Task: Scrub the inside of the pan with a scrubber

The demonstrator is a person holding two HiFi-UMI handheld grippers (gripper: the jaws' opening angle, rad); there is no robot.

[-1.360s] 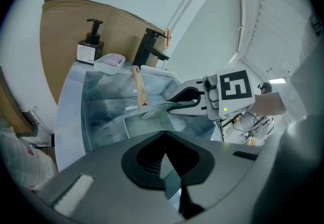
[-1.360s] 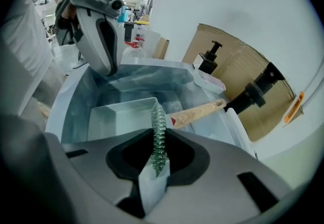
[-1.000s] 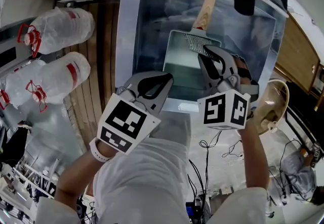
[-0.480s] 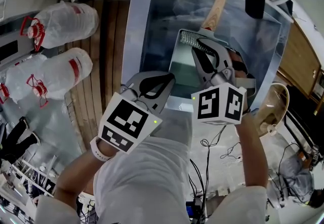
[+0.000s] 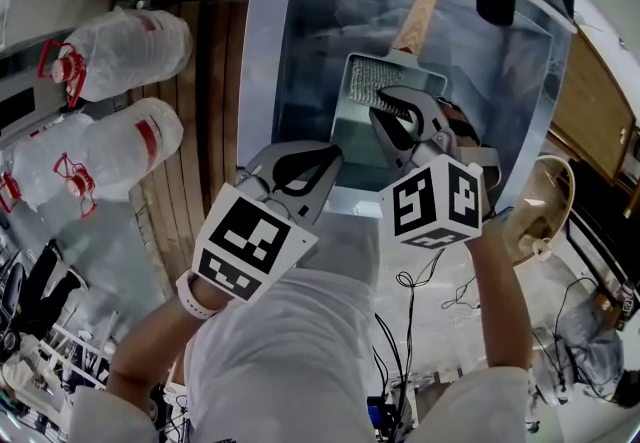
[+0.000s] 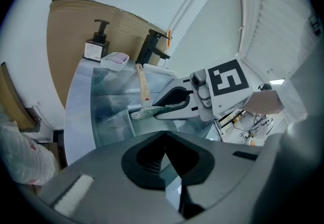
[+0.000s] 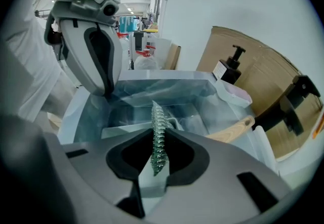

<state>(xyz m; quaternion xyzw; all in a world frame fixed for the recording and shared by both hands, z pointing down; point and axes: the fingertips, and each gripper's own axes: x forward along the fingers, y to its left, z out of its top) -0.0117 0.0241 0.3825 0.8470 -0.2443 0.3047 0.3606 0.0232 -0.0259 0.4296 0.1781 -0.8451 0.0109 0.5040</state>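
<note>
**Scrubber held over the far end of the pan**

Head view: the pan sits in the steel sink, its wooden handle pointing to the far side. The right gripper reaches in from the near right and pinches the mesh scrubber, which lies against the pan's far end, just near of the handle's root. The left gripper rests at the pan's near left rim, well apart from the scrubber.

Left gripper view: its jaws meet at the tips, with a thin pale edge of the pan's rim clamped between them. Beyond, the right gripper holds the scrubber low inside the pan. A soap bottle and a black tap stand at the far side of the sink.

Right gripper view: the jaws are pressed onto the scrubber, which stands up edge-on between them and sticks out past the tips over the pan's floor. The left gripper comes down on the rim at the left.
</note>
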